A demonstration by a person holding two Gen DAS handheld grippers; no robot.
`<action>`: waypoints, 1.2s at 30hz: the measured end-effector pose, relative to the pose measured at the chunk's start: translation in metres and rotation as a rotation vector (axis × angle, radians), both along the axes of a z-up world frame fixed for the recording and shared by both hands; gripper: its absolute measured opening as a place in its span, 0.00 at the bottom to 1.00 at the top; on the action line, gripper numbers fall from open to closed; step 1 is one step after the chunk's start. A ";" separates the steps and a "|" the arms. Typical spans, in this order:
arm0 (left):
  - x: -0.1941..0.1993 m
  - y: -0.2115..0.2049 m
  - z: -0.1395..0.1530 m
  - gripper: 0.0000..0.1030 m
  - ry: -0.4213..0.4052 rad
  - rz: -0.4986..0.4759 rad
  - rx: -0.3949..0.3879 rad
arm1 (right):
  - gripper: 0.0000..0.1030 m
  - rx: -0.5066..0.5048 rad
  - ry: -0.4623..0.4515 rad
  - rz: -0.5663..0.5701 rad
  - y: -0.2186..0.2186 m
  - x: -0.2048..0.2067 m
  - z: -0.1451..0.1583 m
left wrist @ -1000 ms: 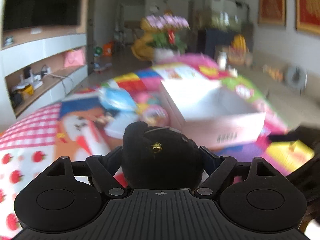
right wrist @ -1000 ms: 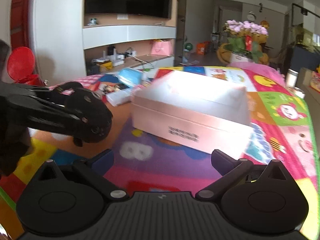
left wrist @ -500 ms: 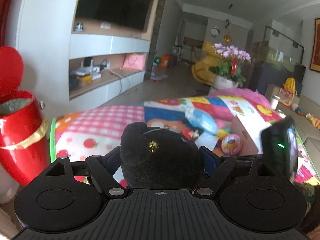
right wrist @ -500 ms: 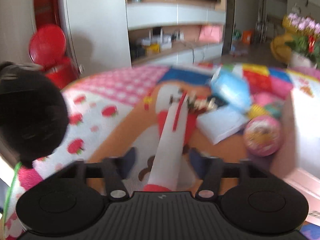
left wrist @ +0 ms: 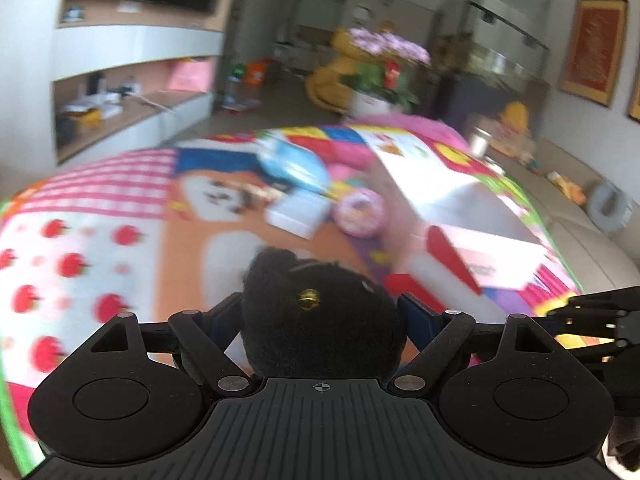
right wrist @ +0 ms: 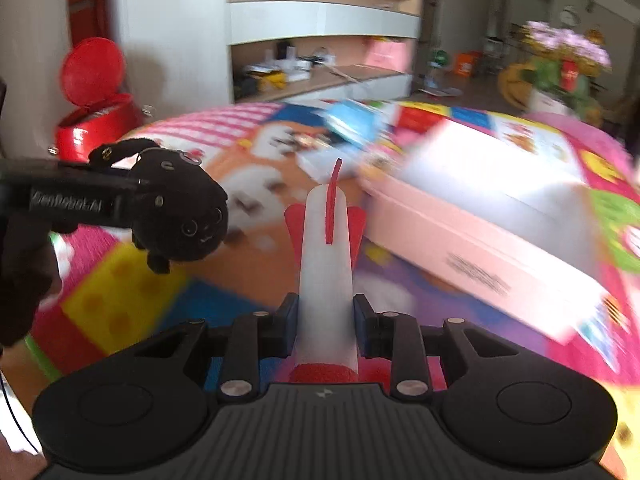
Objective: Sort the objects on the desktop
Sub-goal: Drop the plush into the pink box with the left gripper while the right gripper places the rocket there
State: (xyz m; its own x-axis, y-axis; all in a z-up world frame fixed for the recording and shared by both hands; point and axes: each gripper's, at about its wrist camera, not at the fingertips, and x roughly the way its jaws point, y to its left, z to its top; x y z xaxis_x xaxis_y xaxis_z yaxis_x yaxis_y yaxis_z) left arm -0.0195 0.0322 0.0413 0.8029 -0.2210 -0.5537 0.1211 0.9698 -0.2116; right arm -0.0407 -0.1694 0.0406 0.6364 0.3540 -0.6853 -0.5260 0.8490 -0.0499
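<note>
Since a second ago, the right gripper (right wrist: 325,322) has closed its empty, wide jaws and now clamps a white foam rocket (right wrist: 326,276) with red fins, which sticks out forward between the fingers above the colourful play mat (right wrist: 120,300). Both views are blurred. Off to the left of that view, the left gripper (left wrist: 320,316) stays clamped on a black plush toy (left wrist: 320,332), held above the mat. An open pink box (right wrist: 480,240) sits on the mat ahead to the right, with a pink ball (left wrist: 359,213) and a blue packet (left wrist: 294,164) beside it.
</note>
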 end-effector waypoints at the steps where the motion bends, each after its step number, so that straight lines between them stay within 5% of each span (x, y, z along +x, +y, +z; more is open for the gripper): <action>1: 0.000 -0.010 -0.002 0.83 0.003 -0.025 0.005 | 0.27 -0.007 -0.002 -0.032 -0.012 -0.007 0.002; 9: -0.006 -0.053 0.001 0.82 -0.017 -0.122 0.094 | 0.27 0.022 0.073 -0.283 -0.090 -0.039 -0.007; 18: -0.027 -0.057 -0.012 0.94 0.004 -0.125 0.217 | 0.28 0.031 0.065 -0.293 -0.094 -0.050 -0.021; 27: -0.011 -0.059 -0.020 0.97 0.037 -0.107 0.227 | 0.58 -0.003 -0.024 -0.280 -0.081 -0.048 -0.021; 32: -0.008 -0.068 -0.028 0.90 0.041 -0.110 0.272 | 0.56 0.017 -0.015 -0.292 -0.079 -0.034 -0.024; 36: -0.011 -0.068 -0.027 0.89 0.040 -0.112 0.286 | 0.33 0.038 0.005 -0.299 -0.078 -0.025 -0.026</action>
State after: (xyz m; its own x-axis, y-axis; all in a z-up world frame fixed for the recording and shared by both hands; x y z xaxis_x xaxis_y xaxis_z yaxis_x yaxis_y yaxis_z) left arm -0.0308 -0.0359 0.0147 0.7587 -0.1377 -0.6367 0.2279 0.9718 0.0614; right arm -0.0656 -0.2470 0.0151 0.7130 0.1769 -0.6784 -0.2528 0.9674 -0.0134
